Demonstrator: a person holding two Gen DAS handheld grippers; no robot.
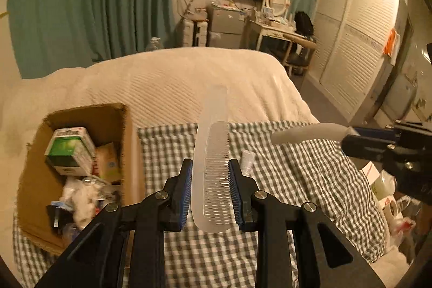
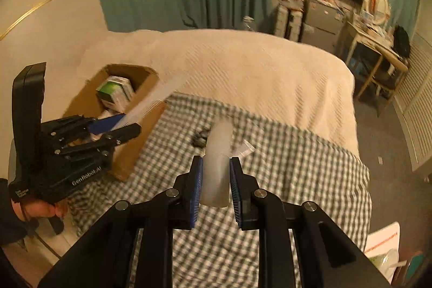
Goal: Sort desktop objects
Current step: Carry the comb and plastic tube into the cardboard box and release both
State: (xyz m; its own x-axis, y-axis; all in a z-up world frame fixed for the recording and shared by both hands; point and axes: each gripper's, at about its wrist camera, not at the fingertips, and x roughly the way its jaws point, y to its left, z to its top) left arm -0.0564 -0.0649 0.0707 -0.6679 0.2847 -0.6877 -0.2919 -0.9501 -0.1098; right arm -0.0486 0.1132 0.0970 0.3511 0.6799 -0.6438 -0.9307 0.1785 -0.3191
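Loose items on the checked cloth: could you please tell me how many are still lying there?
2: a small white tube just beyond the right gripper, and a dark clump left of it. The grippers may hide others.

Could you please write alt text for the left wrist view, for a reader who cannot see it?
The left hand-held gripper is shut on a translucent white comb above a checked cloth on a bed. An open cardboard box of assorted items sits to its left, and the right hand-held gripper enters from the right holding a pale tube.
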